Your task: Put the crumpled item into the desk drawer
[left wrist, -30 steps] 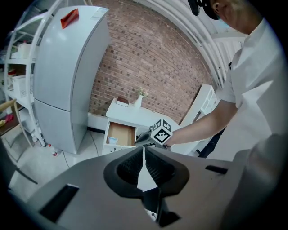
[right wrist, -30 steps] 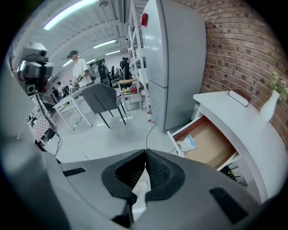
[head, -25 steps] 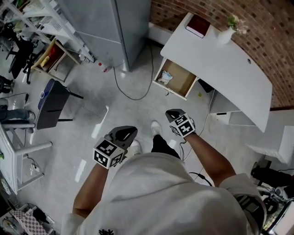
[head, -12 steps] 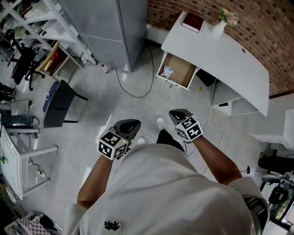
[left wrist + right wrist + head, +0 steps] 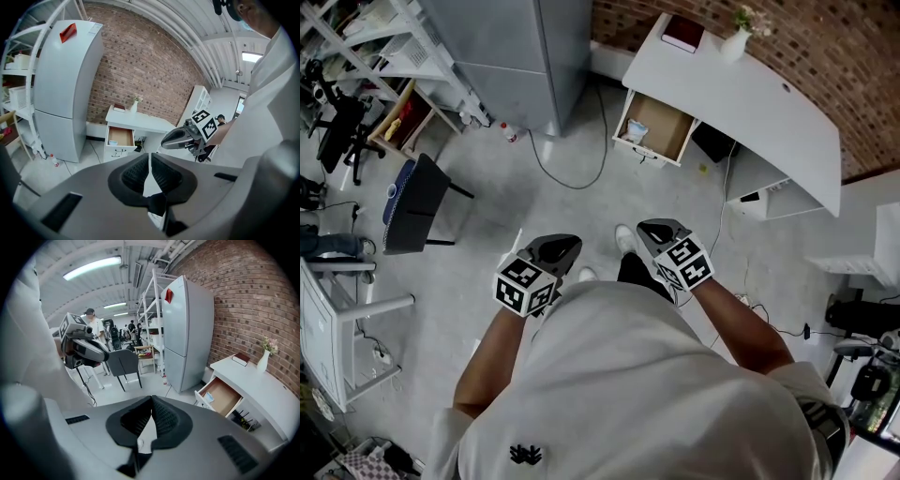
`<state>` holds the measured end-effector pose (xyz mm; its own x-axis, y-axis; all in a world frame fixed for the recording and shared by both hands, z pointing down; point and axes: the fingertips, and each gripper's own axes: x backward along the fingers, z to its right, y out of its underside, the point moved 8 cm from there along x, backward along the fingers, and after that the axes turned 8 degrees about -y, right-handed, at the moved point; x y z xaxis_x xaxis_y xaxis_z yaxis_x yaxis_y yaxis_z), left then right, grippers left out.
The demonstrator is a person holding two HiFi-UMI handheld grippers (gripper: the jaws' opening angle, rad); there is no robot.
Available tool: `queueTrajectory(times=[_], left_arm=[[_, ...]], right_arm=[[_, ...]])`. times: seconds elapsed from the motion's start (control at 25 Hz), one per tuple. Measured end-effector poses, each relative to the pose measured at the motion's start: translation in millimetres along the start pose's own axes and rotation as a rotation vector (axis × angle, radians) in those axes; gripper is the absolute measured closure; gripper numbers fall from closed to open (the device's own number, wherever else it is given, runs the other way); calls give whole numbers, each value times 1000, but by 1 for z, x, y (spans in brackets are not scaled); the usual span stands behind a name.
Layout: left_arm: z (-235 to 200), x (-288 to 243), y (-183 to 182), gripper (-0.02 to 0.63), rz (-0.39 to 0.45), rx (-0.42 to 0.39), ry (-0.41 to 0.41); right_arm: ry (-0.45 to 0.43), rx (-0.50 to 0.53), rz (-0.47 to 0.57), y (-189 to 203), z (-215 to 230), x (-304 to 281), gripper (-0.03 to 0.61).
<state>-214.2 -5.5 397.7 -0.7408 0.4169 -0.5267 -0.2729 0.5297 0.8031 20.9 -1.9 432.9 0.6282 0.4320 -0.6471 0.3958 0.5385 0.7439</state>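
A white desk (image 5: 741, 94) stands against the brick wall with its wooden drawer (image 5: 666, 141) pulled open. A pale, bluish crumpled item (image 5: 635, 132) lies in the drawer's left corner, and it also shows in the right gripper view (image 5: 209, 398). My left gripper (image 5: 565, 244) and right gripper (image 5: 652, 228) are held close to the body, well back from the desk, pointing toward it. Both are shut with nothing between the pads. The left gripper view shows the drawer (image 5: 121, 136) far off and the right gripper (image 5: 180, 137) beside it.
A grey fridge (image 5: 516, 47) stands left of the desk, and a cable (image 5: 581, 173) loops on the floor in front of it. A dark chair (image 5: 412, 202) and shelving (image 5: 403, 112) are at the left. A book (image 5: 682, 33) and a vase (image 5: 734, 42) sit on the desk.
The desk and drawer have shifted up and shrunk a little in the head view, so I am farther from them. Both grippers stayed shut near the body.
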Motion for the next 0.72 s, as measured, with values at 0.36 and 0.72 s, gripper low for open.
queueTrajectory(times=[0.36,0.72], left_arm=[[10,13,13,578,7,-4,12],[14,21,23,578,9,3,13]], right_arm=[[4,2,26,0,-27,12,549],[-9,19,43,0,-46,18,549]])
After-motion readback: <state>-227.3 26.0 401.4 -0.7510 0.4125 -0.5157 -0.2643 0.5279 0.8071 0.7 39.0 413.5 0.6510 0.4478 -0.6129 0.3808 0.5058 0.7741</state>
